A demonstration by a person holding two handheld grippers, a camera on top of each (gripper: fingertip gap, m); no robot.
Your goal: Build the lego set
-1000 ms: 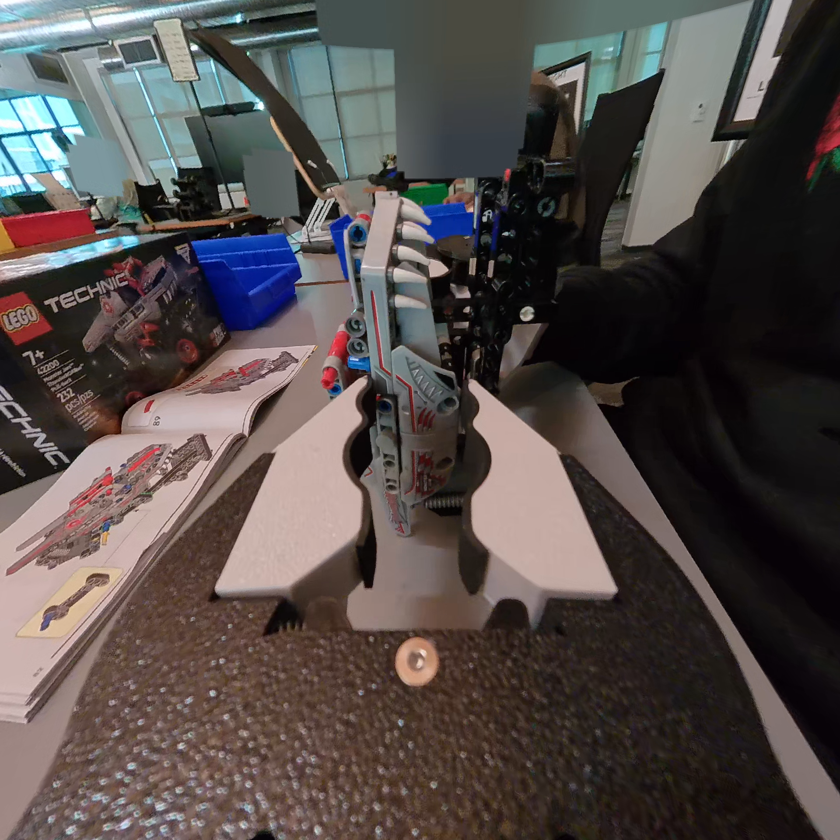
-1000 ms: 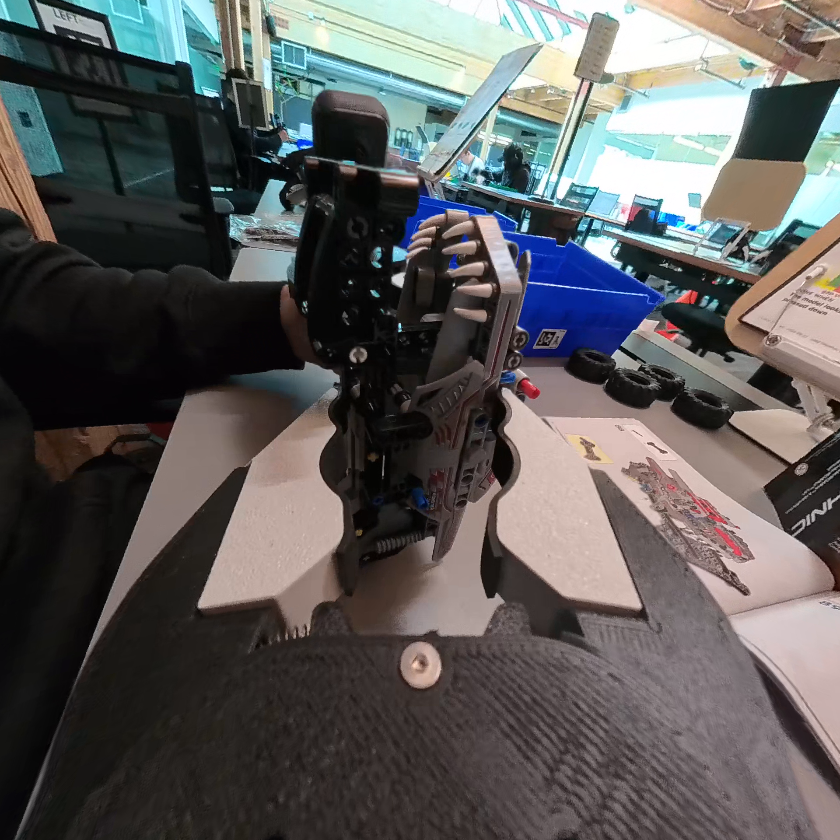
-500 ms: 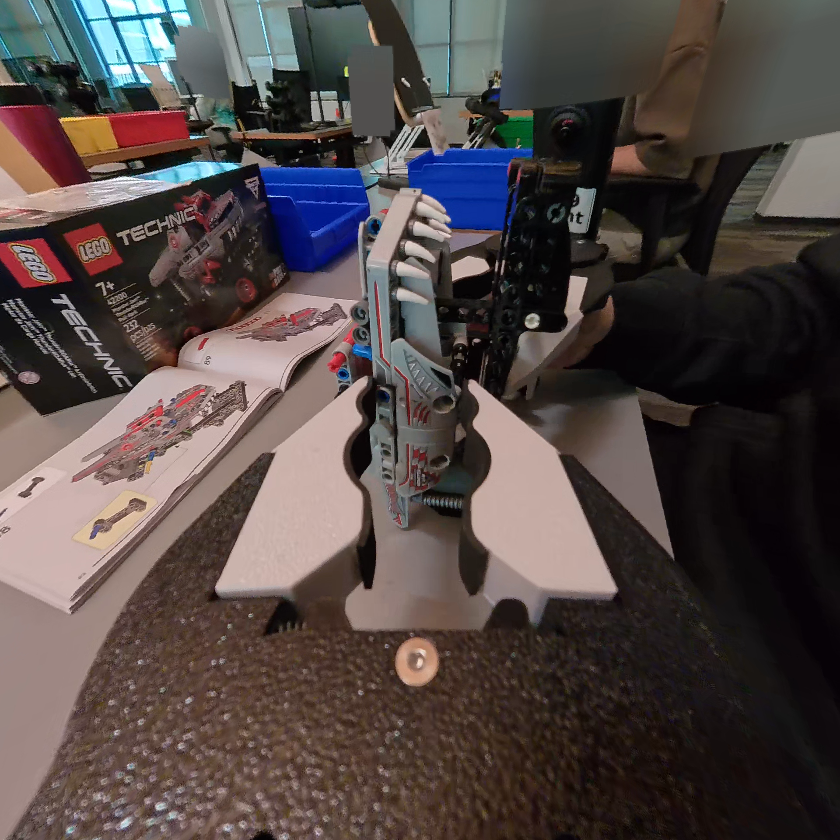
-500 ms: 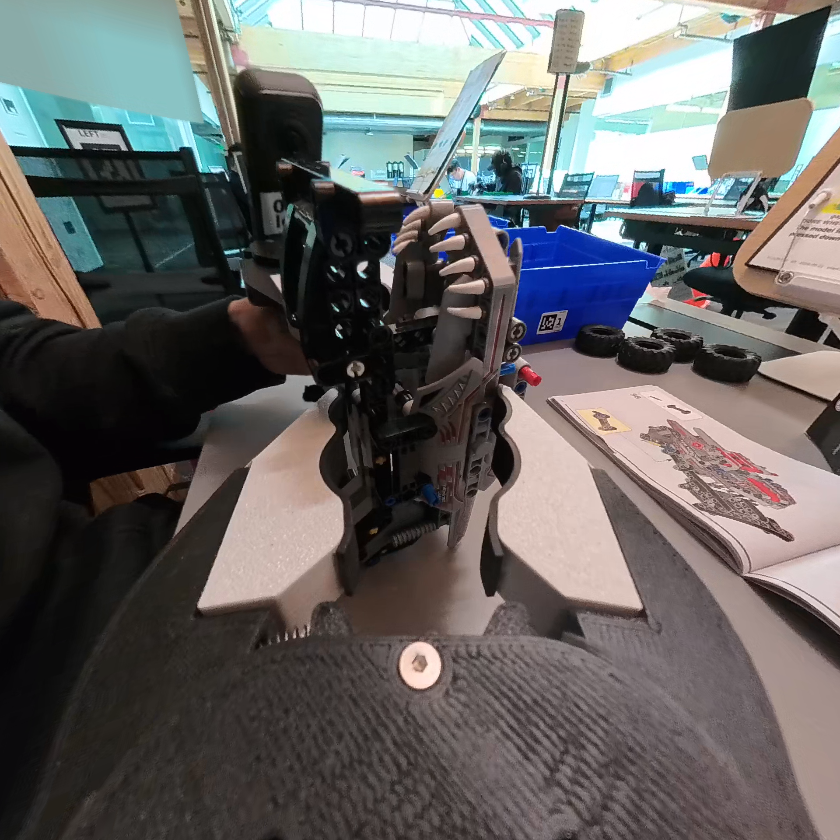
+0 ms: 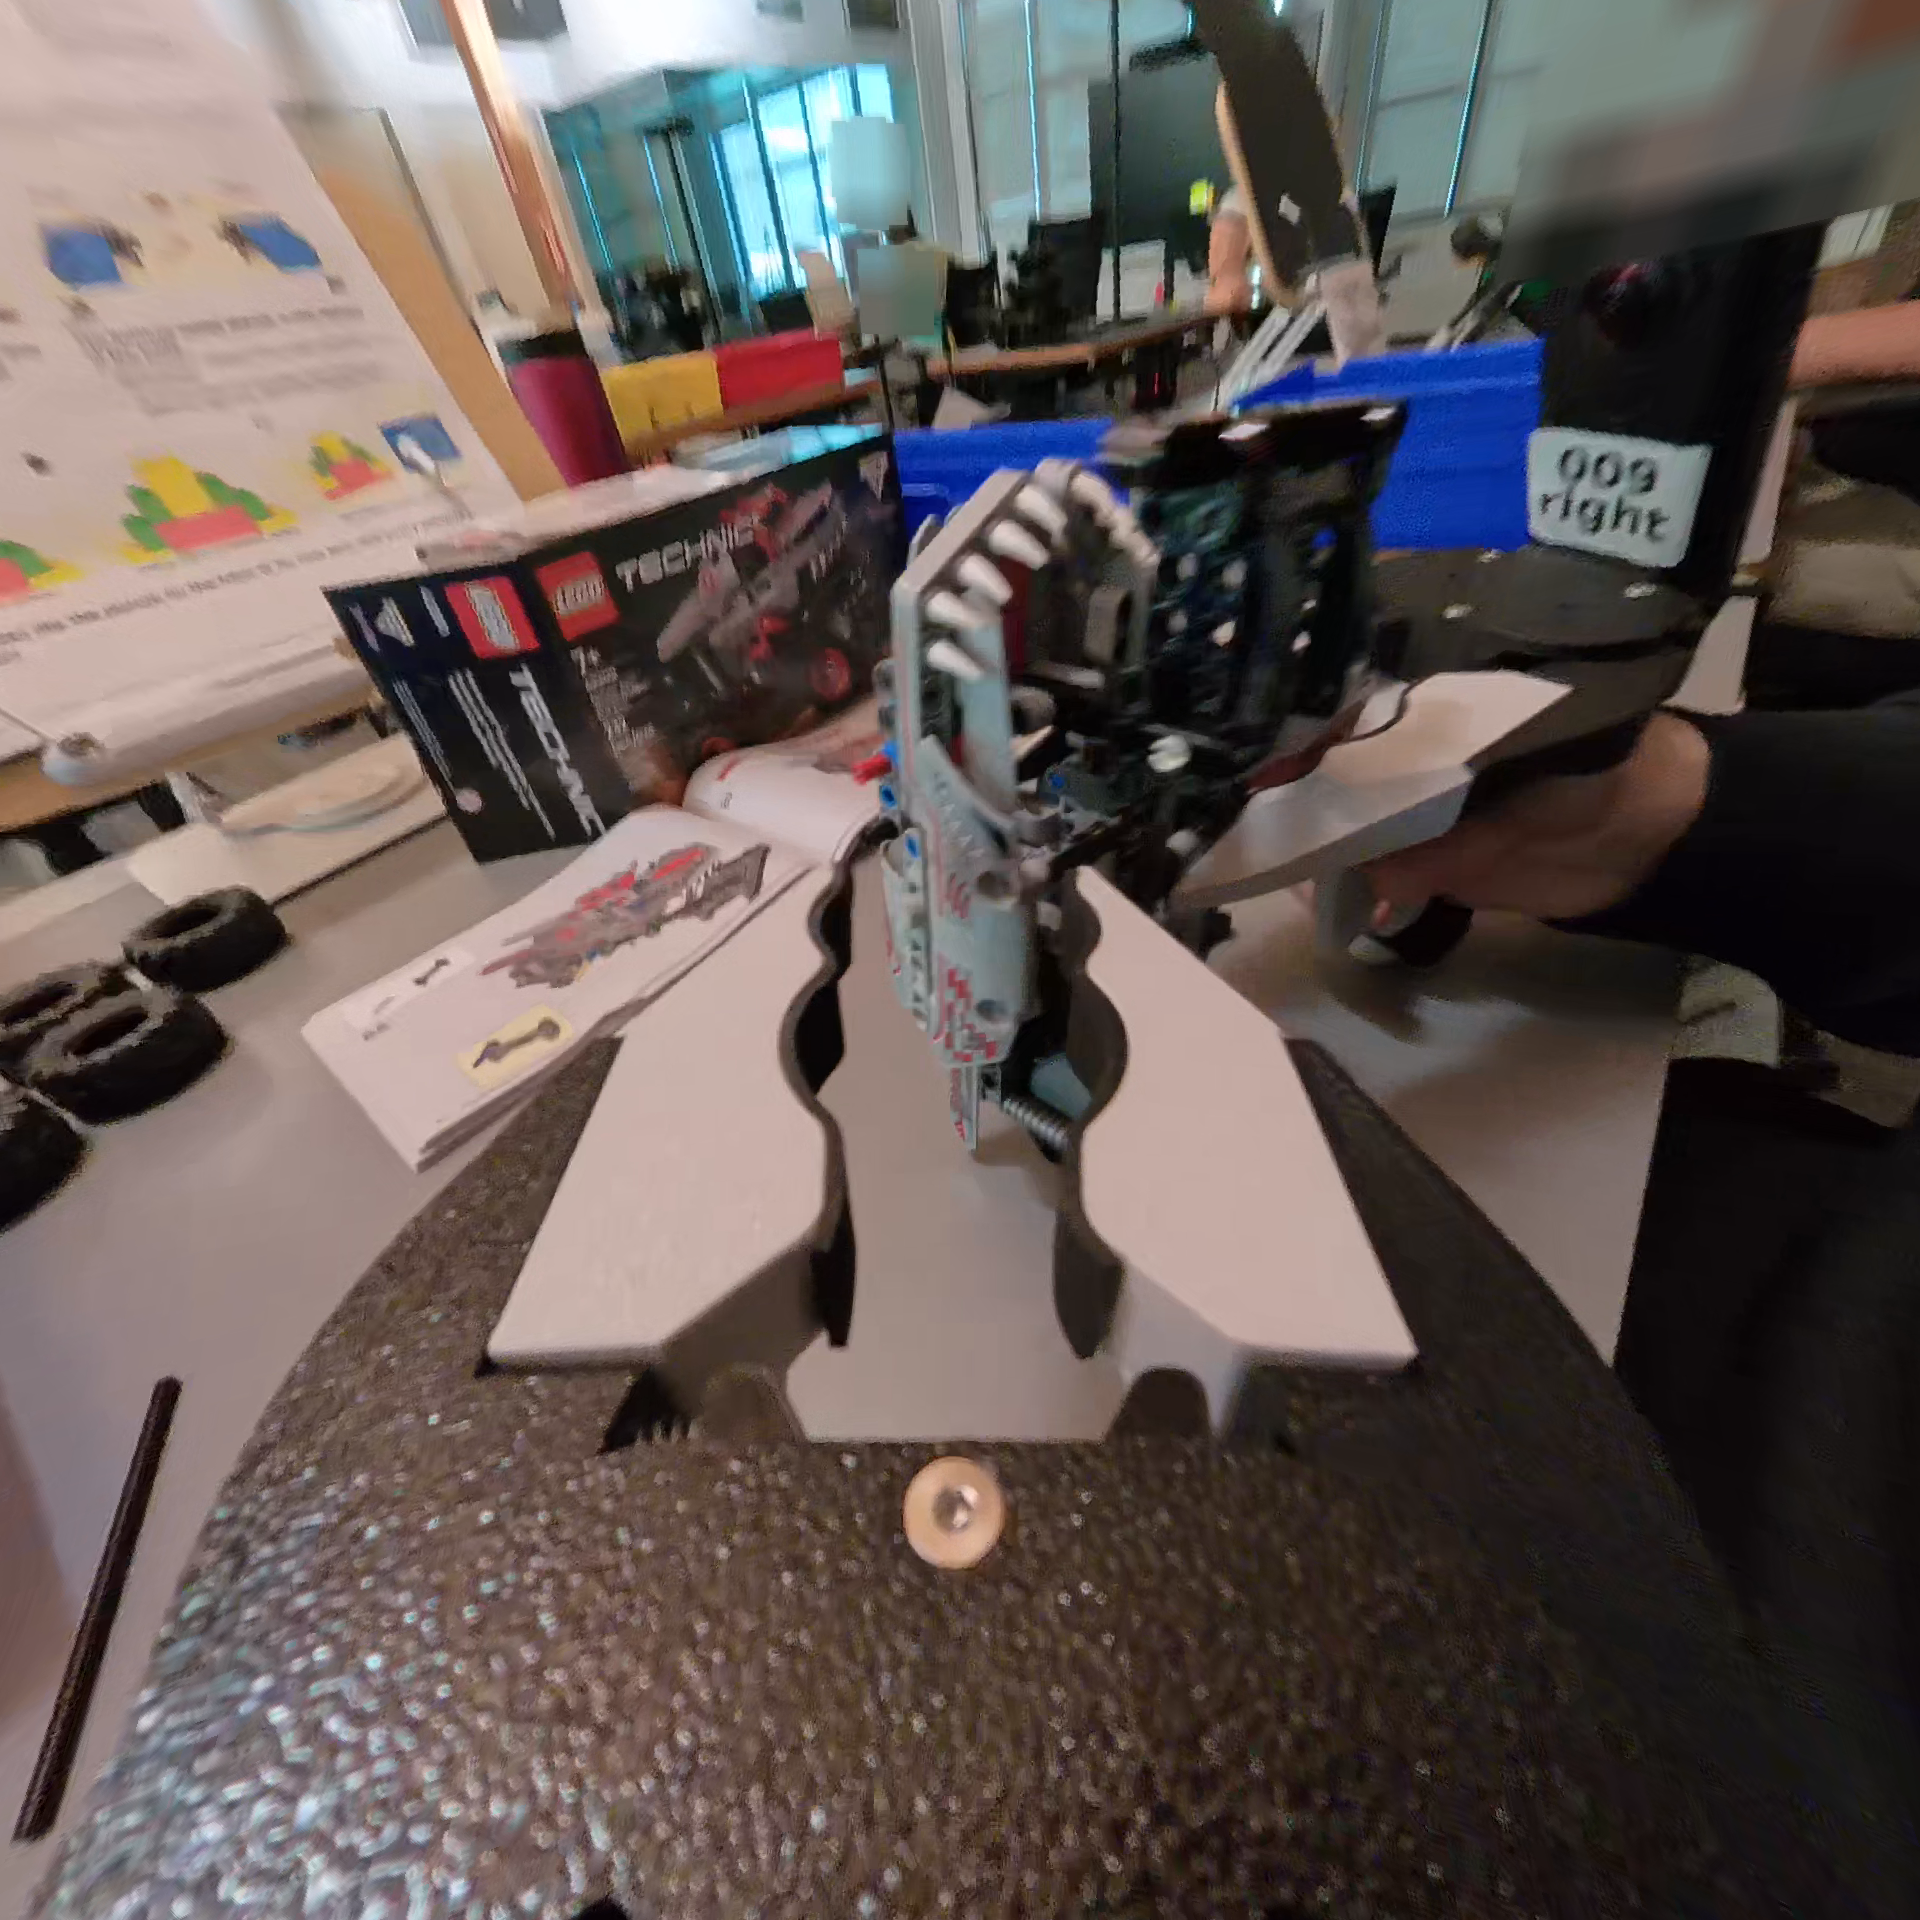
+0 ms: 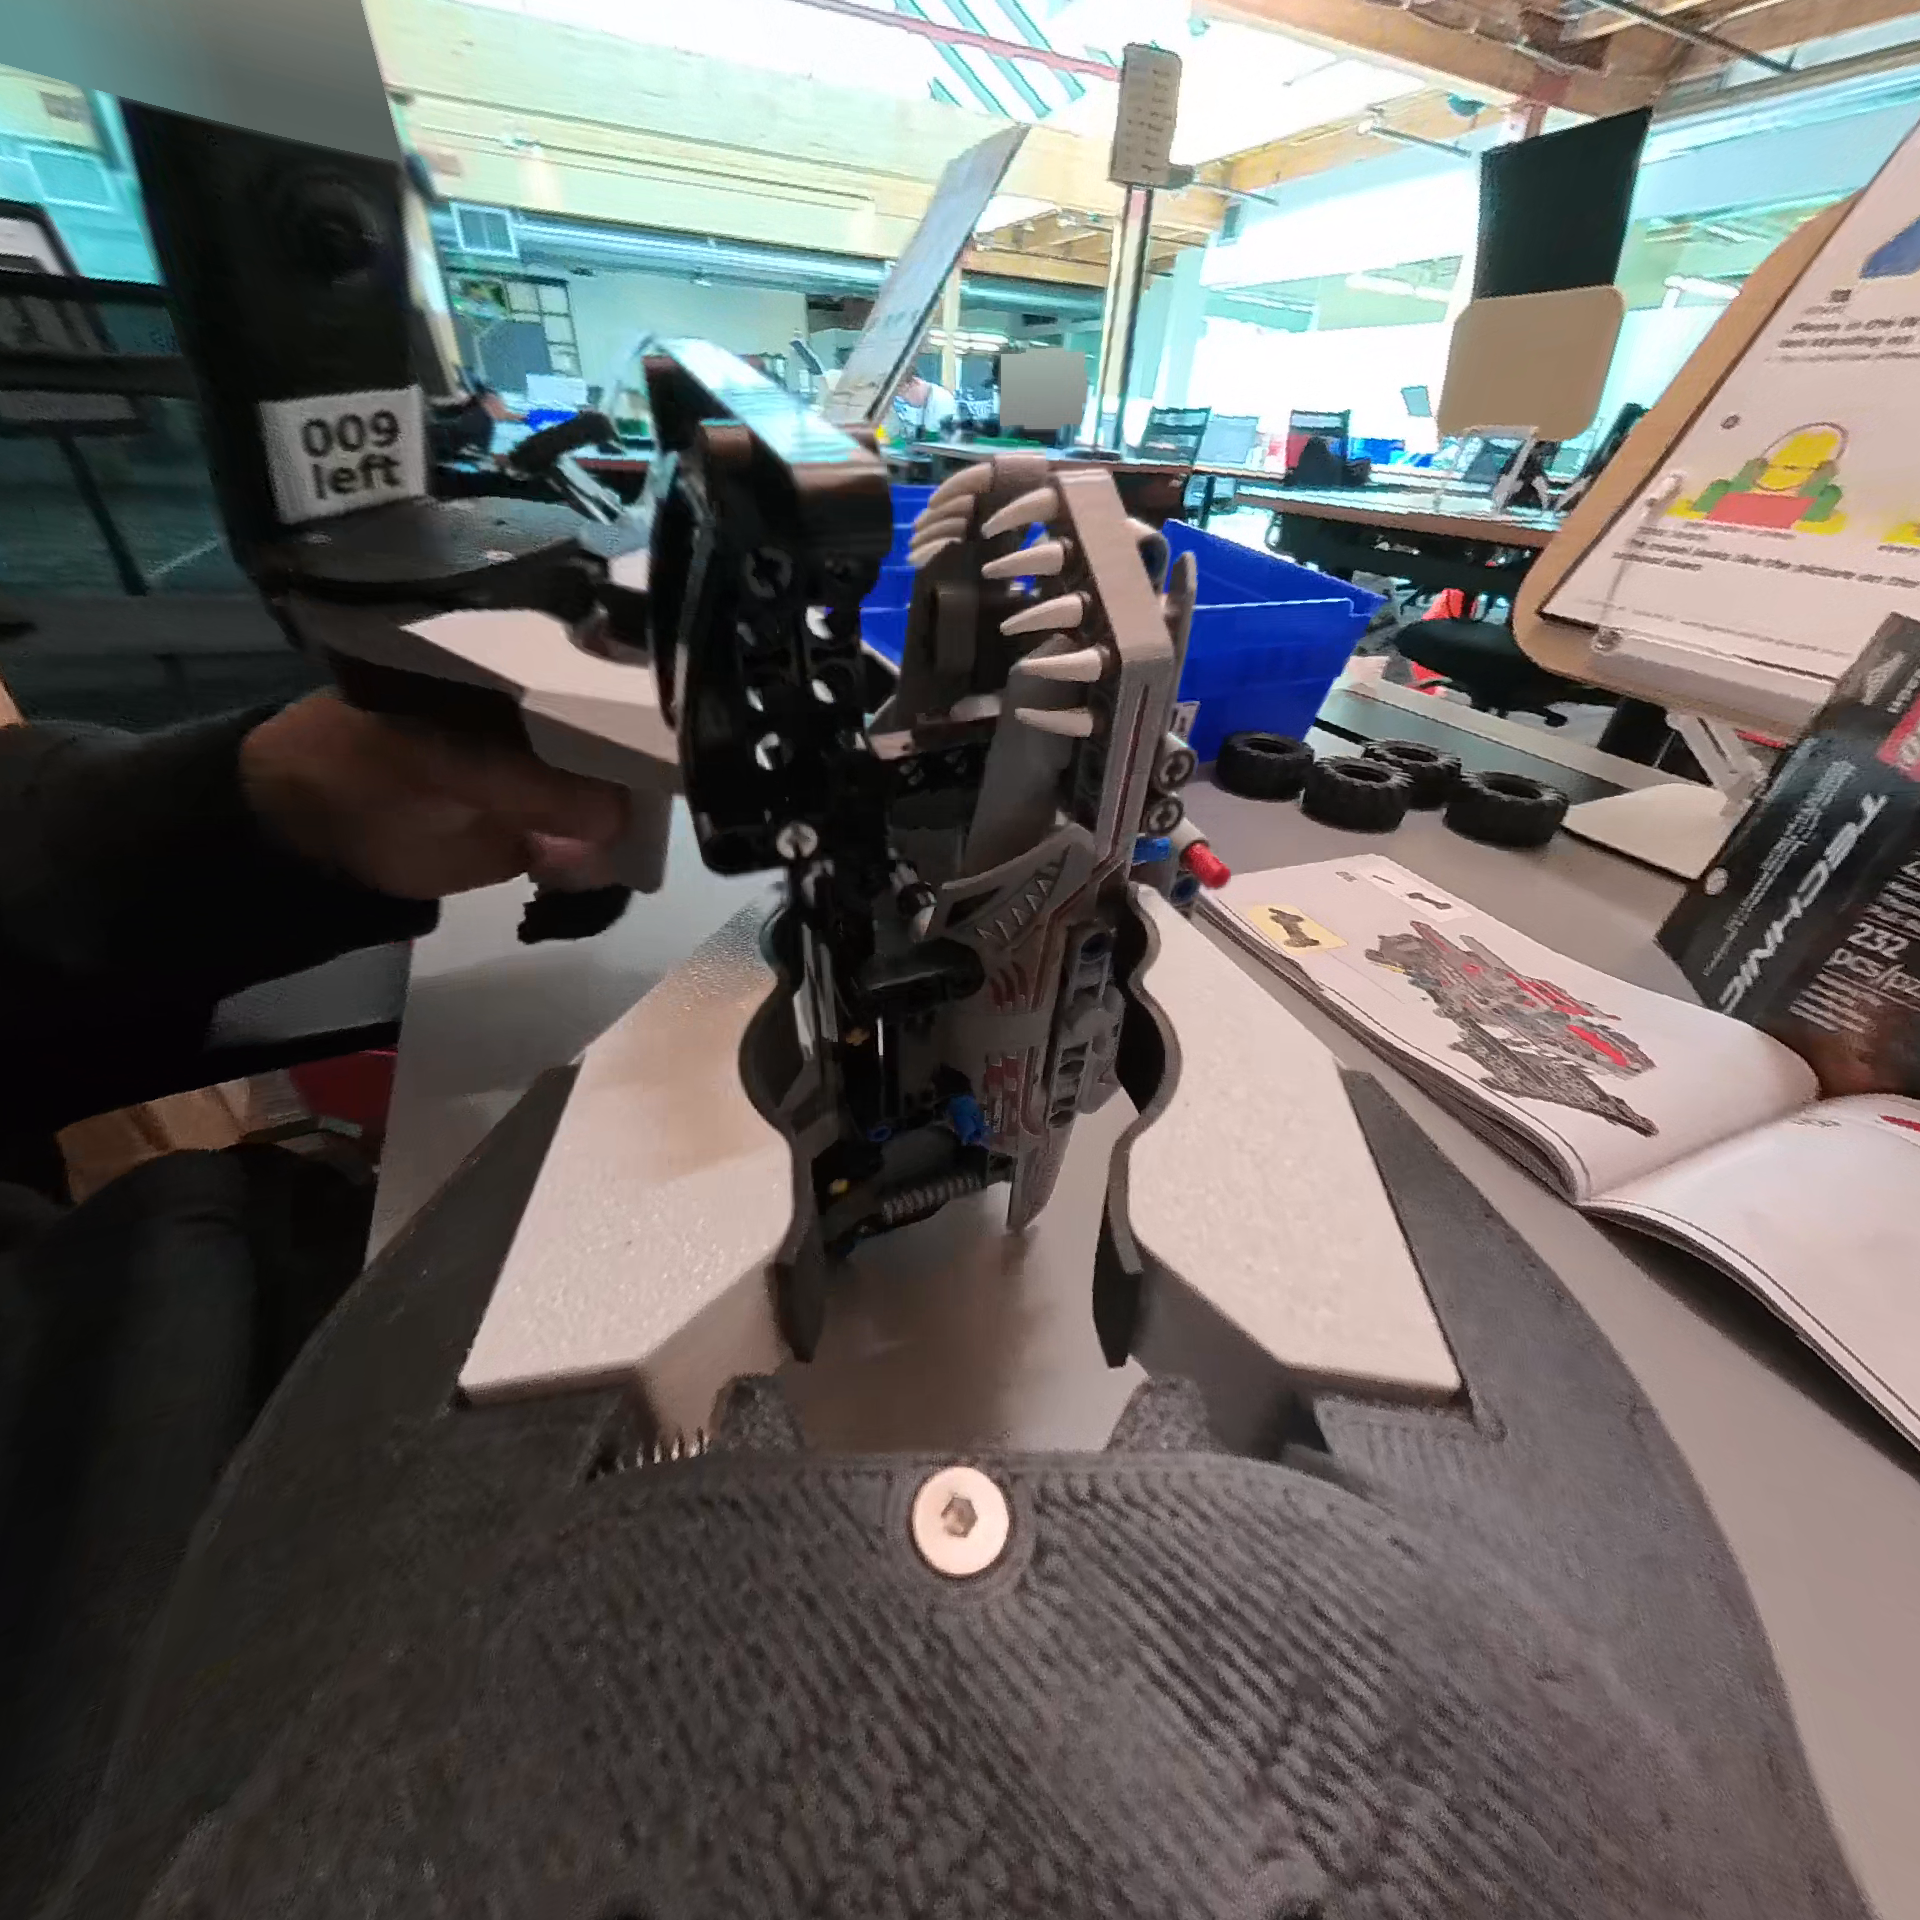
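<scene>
Gripping model (image 5: 966, 914) between both claws: left gripper (image 5: 961, 935) clamped on grey toothed side, right gripper (image 6: 956, 997) clamped on black frame side. Model upright, held above table (image 5: 260, 1195). Beyond: open manual (image 5: 582, 966) just beside, flat on table; tyres (image 6: 1392, 790) in cluster farther off; box (image 5: 623, 665) standing behind manual; blue bin (image 6: 1268, 634) at back.

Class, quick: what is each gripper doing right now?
Left gripper: shut on the lego model.
Right gripper: shut on the same model.
</scene>
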